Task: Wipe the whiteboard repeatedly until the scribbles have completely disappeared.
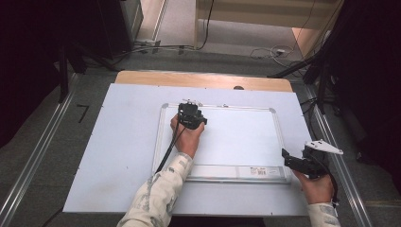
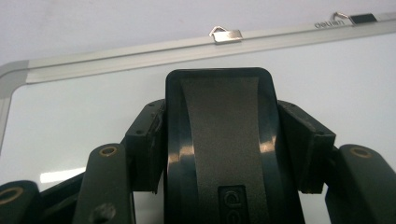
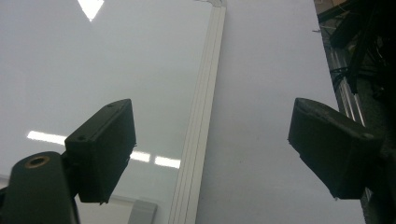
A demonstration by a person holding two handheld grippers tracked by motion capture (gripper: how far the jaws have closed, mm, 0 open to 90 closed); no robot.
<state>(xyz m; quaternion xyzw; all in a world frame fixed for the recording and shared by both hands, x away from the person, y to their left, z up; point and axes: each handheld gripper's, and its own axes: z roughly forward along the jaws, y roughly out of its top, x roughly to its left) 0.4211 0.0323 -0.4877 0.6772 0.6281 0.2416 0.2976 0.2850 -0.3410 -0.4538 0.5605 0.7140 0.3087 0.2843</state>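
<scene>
A white-surfaced board (image 1: 236, 137) with a silver frame lies flat on the table. My left gripper (image 1: 190, 113) is over its upper left part, near the top rail. It is shut on a black eraser (image 2: 219, 135) with a grey strip down its back, and both fingers (image 2: 147, 140) press on the eraser's sides. The board's top rail (image 2: 140, 56) with a metal hanging clip (image 2: 226, 35) runs just ahead of the eraser. My right gripper (image 1: 286, 155) hovers at the board's lower right corner. It stands open (image 3: 210, 149) with nothing between its jaws, straddling the board's side rail (image 3: 201, 126).
The board rests on a large white sheet (image 1: 123, 142) that covers a wooden table (image 1: 203, 78). Cables (image 1: 269, 52) lie on the floor beyond the table. Metal rails (image 1: 340, 156) run along both sides.
</scene>
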